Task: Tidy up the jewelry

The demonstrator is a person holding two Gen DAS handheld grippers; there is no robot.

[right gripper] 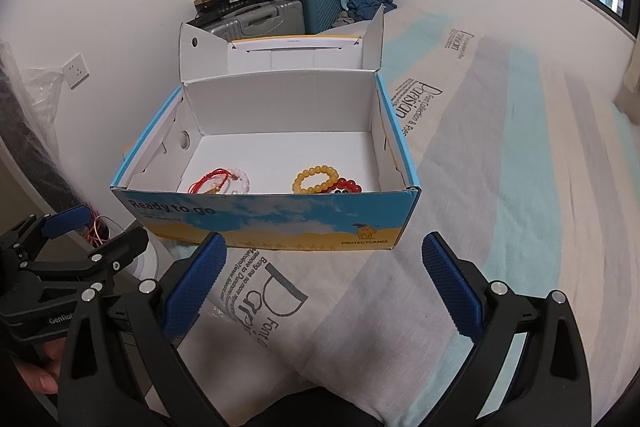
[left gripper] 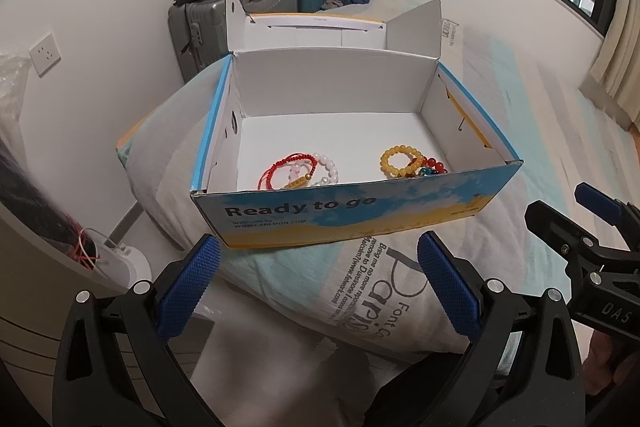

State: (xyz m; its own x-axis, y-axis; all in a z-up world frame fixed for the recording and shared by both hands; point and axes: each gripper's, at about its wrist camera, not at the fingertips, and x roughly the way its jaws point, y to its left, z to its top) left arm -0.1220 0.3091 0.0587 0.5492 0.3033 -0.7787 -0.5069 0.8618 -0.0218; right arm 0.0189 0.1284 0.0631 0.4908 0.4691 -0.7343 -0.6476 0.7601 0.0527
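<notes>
Both my tools hang wide open and empty over the bed (right gripper: 500,155), short of the open box (left gripper: 352,215). The bracelets lie on the box floor just behind its near wall: the red cord bracelet (left gripper: 286,167) to the left, the yellow bead bracelet (left gripper: 400,161) to the right. My left tool (left gripper: 320,283) is lined up nearer the red one; my right tool (right gripper: 324,275) faces the yellow one, so either must go up over that wall and down.

Partly hidden behind my open blue-and-yellow cardboard box's (right gripper: 280,223) front wall: white bead bracelet (right gripper: 242,183), red-and-dark bead bracelet (right gripper: 348,185). Small print under "Ready to go": blurred in the right wrist view.
</notes>
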